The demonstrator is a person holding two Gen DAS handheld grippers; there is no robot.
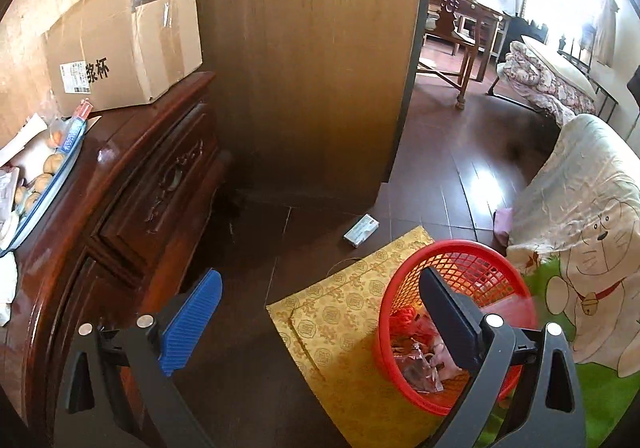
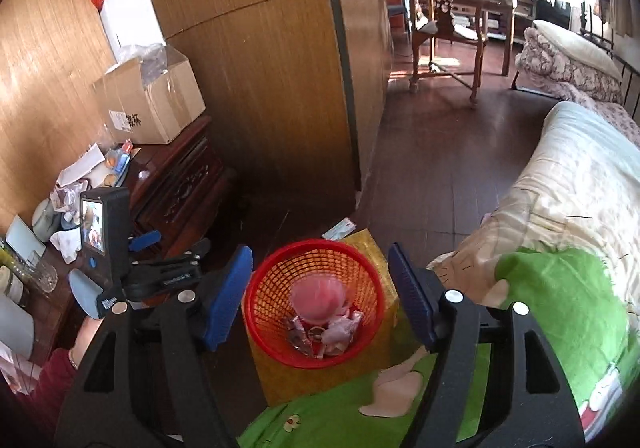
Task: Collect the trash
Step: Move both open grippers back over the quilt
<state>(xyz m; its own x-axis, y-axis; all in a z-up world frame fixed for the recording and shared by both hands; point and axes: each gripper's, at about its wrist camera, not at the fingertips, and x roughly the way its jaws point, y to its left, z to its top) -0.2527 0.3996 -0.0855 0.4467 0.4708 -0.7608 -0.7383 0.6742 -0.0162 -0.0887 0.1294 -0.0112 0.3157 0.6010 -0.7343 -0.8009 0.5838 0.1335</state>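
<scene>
The red basket [image 2: 316, 304] sits low in the middle of the right wrist frame, on a yellow box [image 2: 360, 360] beside the green bedcover [image 2: 560, 308]. It holds crumpled wrappers [image 2: 320, 332], and a pink blurred piece [image 2: 318, 296] shows just above them, apparently dropping in. The right gripper [image 2: 320, 300] stands released over the rim, nothing pressed between its pads. In the left wrist frame the left gripper [image 1: 320, 324] is spread wide and empty, its right finger across the basket [image 1: 452, 328] at lower right. A small white carton [image 1: 361, 230] lies on the dark floor [image 1: 248, 232], centre of that frame, just past the box; it looks like remaining trash. I judge it light, stiff and easily crushed, best pinched across its narrow sides. The wrappers look soft and slippery. At the left, the cabinet [image 1: 120, 188] carries a cardboard box [image 1: 132, 56] and clutter.
</scene>
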